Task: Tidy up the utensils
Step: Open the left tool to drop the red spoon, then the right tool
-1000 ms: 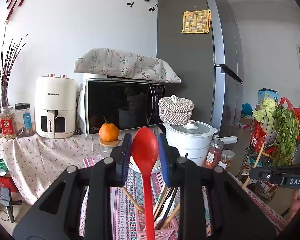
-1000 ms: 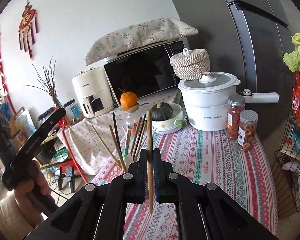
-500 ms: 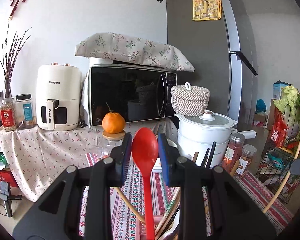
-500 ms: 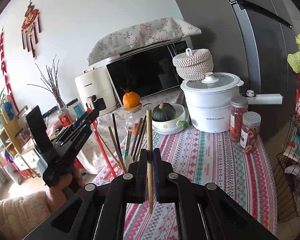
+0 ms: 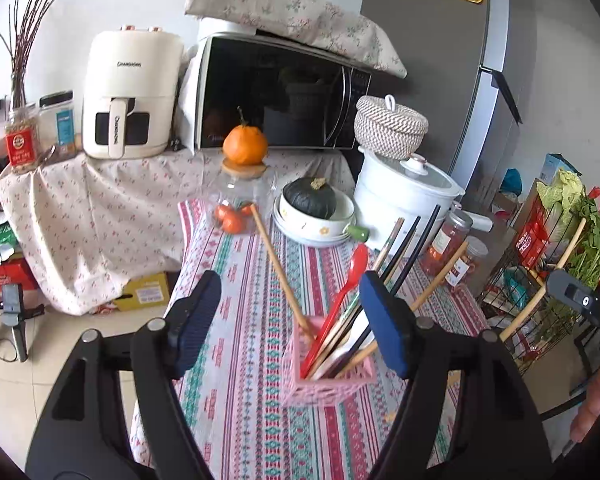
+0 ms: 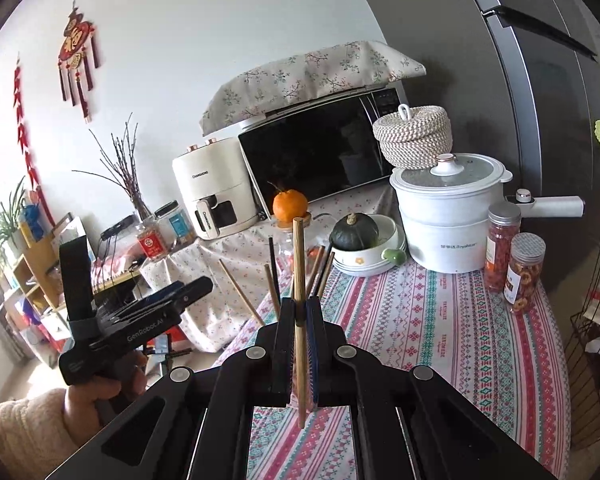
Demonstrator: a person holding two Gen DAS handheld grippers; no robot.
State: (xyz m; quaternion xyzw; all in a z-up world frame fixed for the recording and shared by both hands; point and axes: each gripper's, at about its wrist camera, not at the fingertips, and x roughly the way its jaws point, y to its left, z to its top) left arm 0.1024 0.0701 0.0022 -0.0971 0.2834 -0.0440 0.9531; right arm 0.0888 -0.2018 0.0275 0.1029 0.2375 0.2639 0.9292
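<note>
Pink holder (image 5: 328, 376) lower centre on striped surface (image 5: 260, 420), red spoon (image 5: 340, 296) inside | left tongs (image 5: 290, 320) spread, empty | right tongs (image 6: 299, 344) pinching wooden chopstick (image 6: 299, 280) upright | lower it tip-first into holder, then release.

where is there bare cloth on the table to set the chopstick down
Bare striped tablecloth lies between the pink utensil basket and the two jars. The far edge is crowded: white pot, squash bowl, glass jar.
</note>
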